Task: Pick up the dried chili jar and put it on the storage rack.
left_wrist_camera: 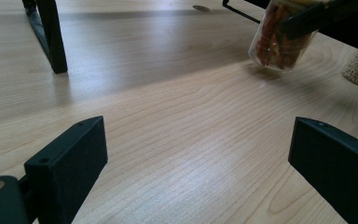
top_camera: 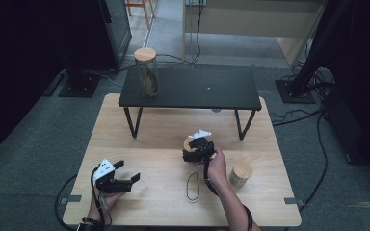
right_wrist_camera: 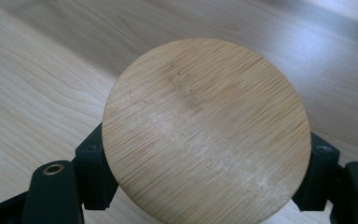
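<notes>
Right gripper [top_camera: 198,149] clamped the bamboo-lidded jar [right_wrist_camera: 207,133] at table [top_camera: 164,139] centre. Left gripper [top_camera: 120,175], jaws wide and empty, sat at its 8 o'clock.

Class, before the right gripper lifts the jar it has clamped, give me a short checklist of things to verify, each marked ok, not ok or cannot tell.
1. Right gripper shut on the jar below its bamboo lid: ok.
2. Jaws sit on opposite sides of the jar: ok.
3. Lid seated firmly: cannot tell.
4. Left gripper open, holding nothing, well apart: ok.
5. Neighbouring short jar stands apart from the held jar: ok.
6. Free spot on the black shelf beside the tall jar: ok.
</notes>
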Tool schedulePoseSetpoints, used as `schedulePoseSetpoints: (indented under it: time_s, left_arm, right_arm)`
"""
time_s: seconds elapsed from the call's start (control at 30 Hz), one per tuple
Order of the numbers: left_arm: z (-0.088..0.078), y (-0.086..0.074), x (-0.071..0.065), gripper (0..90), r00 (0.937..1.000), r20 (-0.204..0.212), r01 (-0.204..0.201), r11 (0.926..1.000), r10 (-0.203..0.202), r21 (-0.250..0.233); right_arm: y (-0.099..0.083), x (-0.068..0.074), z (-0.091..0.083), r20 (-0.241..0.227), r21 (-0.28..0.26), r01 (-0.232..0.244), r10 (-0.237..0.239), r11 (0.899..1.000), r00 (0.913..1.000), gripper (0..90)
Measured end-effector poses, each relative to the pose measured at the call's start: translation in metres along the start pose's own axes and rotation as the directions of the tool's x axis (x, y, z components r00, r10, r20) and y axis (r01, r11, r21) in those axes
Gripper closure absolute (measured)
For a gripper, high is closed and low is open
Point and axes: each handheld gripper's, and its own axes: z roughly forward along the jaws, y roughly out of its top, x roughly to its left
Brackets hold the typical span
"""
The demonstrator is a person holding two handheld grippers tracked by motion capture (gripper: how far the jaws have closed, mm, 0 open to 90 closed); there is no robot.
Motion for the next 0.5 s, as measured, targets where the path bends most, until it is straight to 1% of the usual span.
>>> schedulePoseSetpoints:
  time_s: [0.13,0.33,0.43,0.5]
  left_arm:
    - [0.0,-0.001,0.0,4.5,1.0,0.001,0.004,1.0,-0.004,-0.004]
    - [0.0,-0.001,0.0,4.5,1.0,0.001,0.006,1.0,-0.006,-0.004]
    - [0.0,0.0,0.0,4.6,1.0,0.002,0.004,1.0,-0.004,-0.001]
    - [0.0,0.0,0.0,4.5,1.0,0.003,0.004,1.0,-0.004,-0.002]
  right_arm:
    - [0.005,-0.001,-0.012,-0.022,-0.007,0.024,-0.024,1.0,0.9995,25.7]
    - [0.012,-0.001,-0.03,-0.038,-0.02,0.056,-0.056,0.998,0.9977,25.7]
    - [0.016,-0.001,-0.039,-0.043,-0.029,0.084,-0.085,0.996,0.9955,25.7]
    - [0.017,-0.005,-0.045,-0.066,-0.044,0.076,-0.079,0.996,0.9947,25.7]
